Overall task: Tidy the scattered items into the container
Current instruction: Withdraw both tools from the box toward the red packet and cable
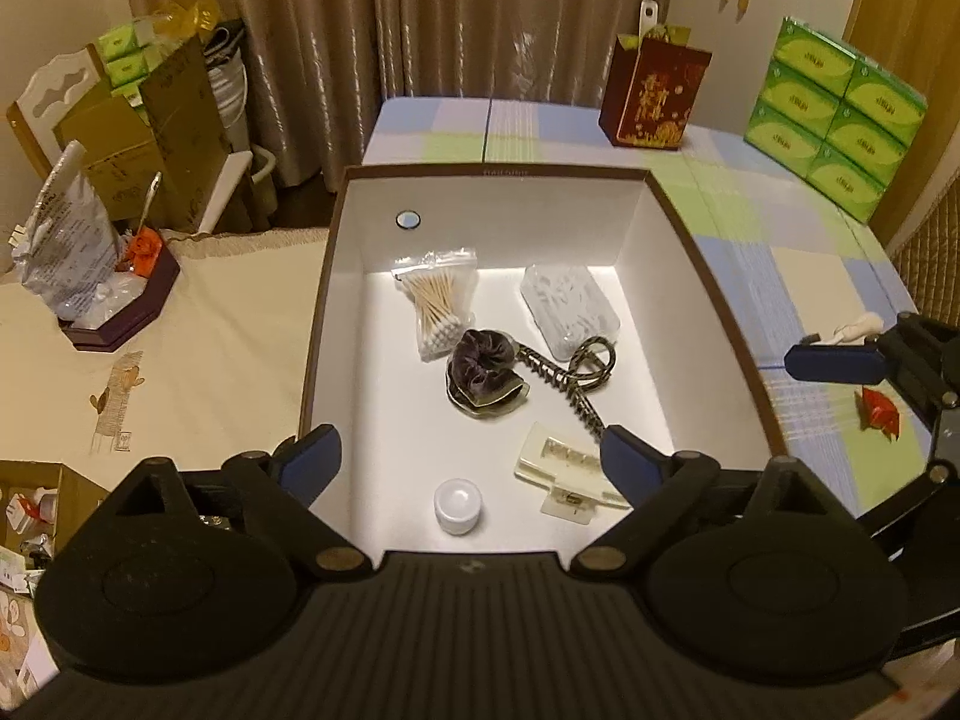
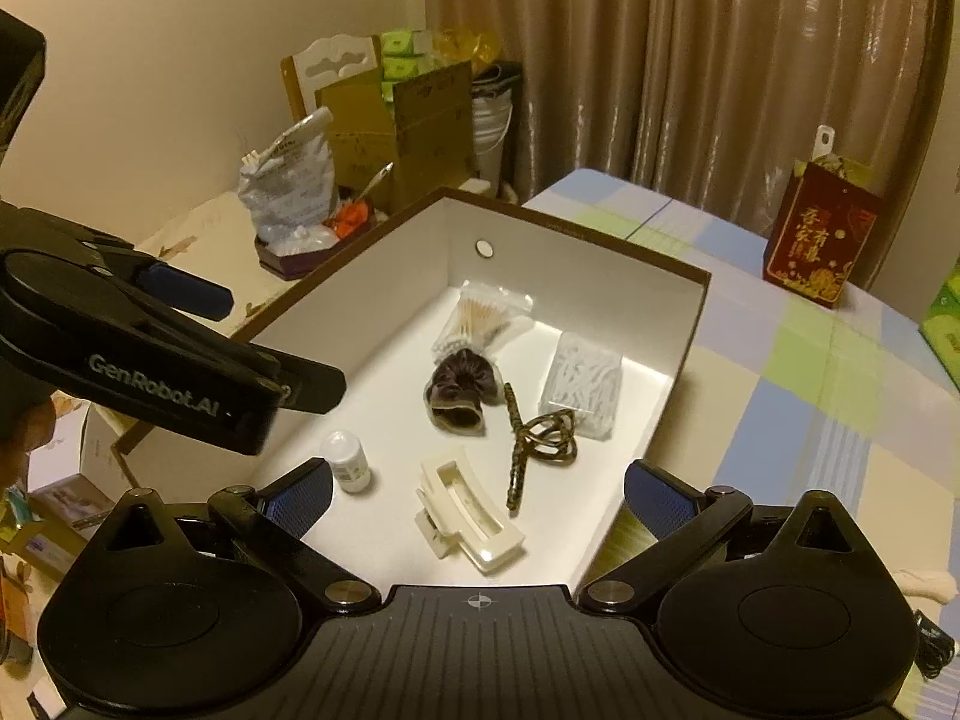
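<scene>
A brown-rimmed white box sits on the table. In it lie a bag of cotton swabs, a clear floss-pick case, a dark scrunchie, a patterned hair band, a cream hair claw and a small white bottle. My left gripper is open and empty over the box's near edge. My right gripper is open and empty above the box. A red wrapped item and a white item lie on the cloth right of the box.
A red gift bag and green tissue packs stand at the back of the checked cloth. A dark tray with a plastic bag sits left. Cardboard boxes and a curtain stand behind.
</scene>
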